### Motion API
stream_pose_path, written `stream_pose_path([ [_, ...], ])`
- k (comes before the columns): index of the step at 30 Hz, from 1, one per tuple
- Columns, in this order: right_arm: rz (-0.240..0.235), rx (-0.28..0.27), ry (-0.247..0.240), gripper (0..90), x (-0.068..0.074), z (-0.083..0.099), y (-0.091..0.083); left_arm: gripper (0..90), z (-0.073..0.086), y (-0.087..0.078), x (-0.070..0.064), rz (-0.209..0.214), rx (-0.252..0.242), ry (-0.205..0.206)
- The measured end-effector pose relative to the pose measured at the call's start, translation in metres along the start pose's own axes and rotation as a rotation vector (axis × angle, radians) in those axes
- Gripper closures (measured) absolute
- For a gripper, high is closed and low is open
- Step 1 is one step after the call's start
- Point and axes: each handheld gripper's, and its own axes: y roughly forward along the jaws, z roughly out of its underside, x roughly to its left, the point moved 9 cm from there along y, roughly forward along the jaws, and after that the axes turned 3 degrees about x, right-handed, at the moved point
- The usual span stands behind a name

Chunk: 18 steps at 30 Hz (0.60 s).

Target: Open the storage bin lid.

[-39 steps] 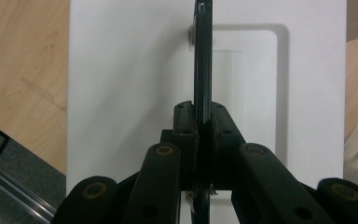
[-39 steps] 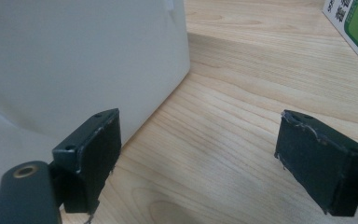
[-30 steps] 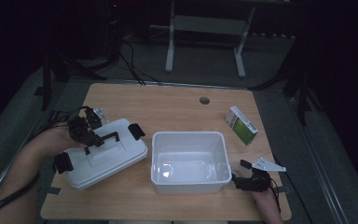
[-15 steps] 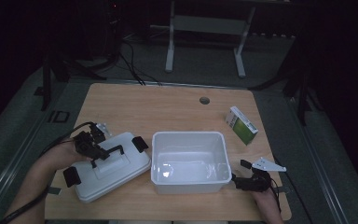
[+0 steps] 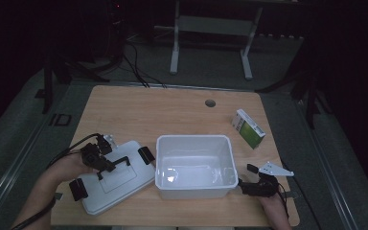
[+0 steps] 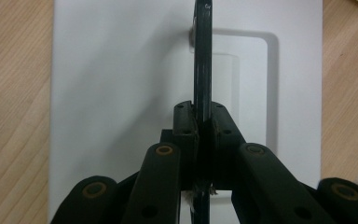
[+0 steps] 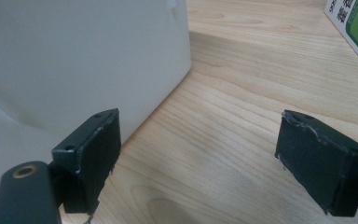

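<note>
A white lid (image 5: 110,179) with black clips lies flat on the wooden table (image 5: 172,108), left of an open white bin (image 5: 194,165). My left gripper (image 5: 106,164) is shut on the lid's black handle (image 6: 202,60), which runs straight up between the jaws in the left gripper view over the white lid (image 6: 121,84). My right gripper (image 5: 245,184) rests low on the table at the bin's front right corner, open. In the right gripper view its left pad sits close against the bin's wall (image 7: 74,60), with bare wood between the pads.
A green and white carton (image 5: 248,128) lies at the right of the table, and its corner (image 7: 354,32) appears in the right gripper view. A round grommet hole (image 5: 210,103) sits near the far edge. Dark floor and a metal stand lie beyond the table.
The lid, held by my left gripper, has moved toward the front of the table and now lies flat beside the bin. The right gripper has stayed put.
</note>
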Motion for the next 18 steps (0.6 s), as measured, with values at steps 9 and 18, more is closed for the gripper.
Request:
stream_pose_path([
  [9, -0.004, -0.004, 0.004, 14.0, -0.001, 0.0, -0.001, 83.5, 0.002, 0.004, 0.003, 0.03, 0.016, -0.02],
  [18, -0.003, 0.015, -0.02, 14.2, 0.002, 0.001, 0.002, 78.2, 0.004, 0.003, 0.01, 0.014, 0.082, -0.053],
])
